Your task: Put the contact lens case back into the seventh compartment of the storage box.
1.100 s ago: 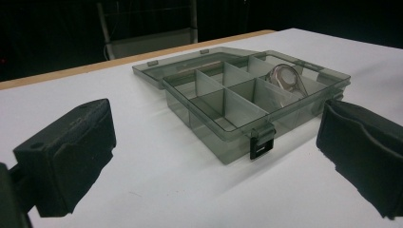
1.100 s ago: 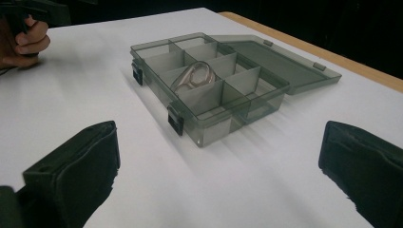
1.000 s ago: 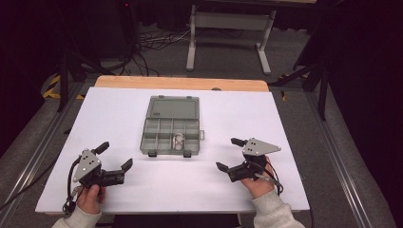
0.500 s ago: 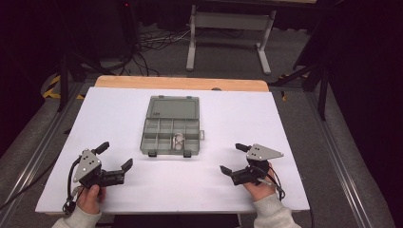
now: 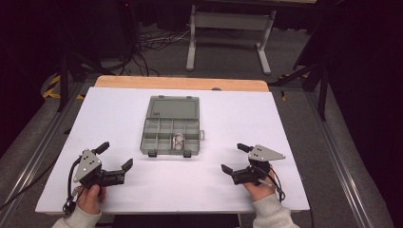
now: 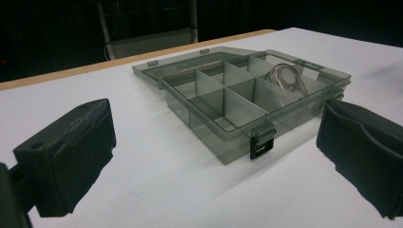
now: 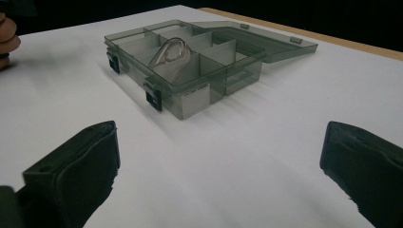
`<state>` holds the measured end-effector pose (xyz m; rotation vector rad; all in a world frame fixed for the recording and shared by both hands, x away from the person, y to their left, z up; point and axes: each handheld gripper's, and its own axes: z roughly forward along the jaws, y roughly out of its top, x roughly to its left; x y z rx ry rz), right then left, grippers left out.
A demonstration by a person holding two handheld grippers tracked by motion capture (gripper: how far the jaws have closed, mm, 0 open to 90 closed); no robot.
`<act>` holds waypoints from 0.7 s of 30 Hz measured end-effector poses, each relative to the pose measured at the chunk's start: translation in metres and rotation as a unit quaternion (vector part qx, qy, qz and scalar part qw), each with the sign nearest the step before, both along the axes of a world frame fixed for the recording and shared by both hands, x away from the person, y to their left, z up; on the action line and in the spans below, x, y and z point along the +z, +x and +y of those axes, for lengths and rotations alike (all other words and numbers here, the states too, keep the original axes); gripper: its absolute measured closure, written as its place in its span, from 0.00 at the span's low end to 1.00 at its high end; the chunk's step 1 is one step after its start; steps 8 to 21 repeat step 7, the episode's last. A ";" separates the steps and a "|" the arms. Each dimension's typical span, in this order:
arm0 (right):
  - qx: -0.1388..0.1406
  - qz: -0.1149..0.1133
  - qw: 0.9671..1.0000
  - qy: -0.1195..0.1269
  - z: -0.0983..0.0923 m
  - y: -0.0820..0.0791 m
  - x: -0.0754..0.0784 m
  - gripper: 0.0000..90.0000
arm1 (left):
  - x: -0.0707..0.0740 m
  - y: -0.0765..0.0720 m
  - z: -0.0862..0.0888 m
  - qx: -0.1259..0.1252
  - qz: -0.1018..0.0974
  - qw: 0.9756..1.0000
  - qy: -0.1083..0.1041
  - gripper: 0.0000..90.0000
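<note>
Change, right gripper: black two-jaw right gripper [image 5: 234, 157] with grey three-cornered plate sat lower and further right on the table than a second before, nearer the person's edge; jaws stayed spread wide, nothing between them.
Change, left gripper: black two-jaw left gripper [image 5: 114, 155] kept the same spot near the front-left edge; jaws spread wide, empty.
Change, box: none seen, same place and lid position as before.
Hands: left hand [image 5: 89, 198] and right hand [image 5: 259, 188] in pale sleeves gripped the handles at the near edge.
Table: white-topped table [image 5: 294, 142] with a wooden strip along the far edge.
Box: smoky grey translucent plastic organiser box [image 5: 170, 136] with dividers sat mid-table, well apart from both grippers, lid [image 5: 173, 107] folded open flat on the far side, two dark latches on the near wall.
Box contents: clear rounded loop-shaped item [image 7: 171, 49] lay in a near-row compartment, right of centre in the high view; material unclear.
Writing: no readable brand or label on box or grippers.
Background: dark floor with cables [image 5: 151, 45] and a grey metal stand [image 5: 231, 33] beyond the table.
</note>
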<state>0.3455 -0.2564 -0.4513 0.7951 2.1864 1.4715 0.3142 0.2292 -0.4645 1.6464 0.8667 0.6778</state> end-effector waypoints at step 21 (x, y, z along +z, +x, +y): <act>0.002 -0.003 1.000 -0.003 0.001 0.000 0.000 0.00 | 0.000 0.000 0.000 0.004 0.002 1.000 0.001 0.00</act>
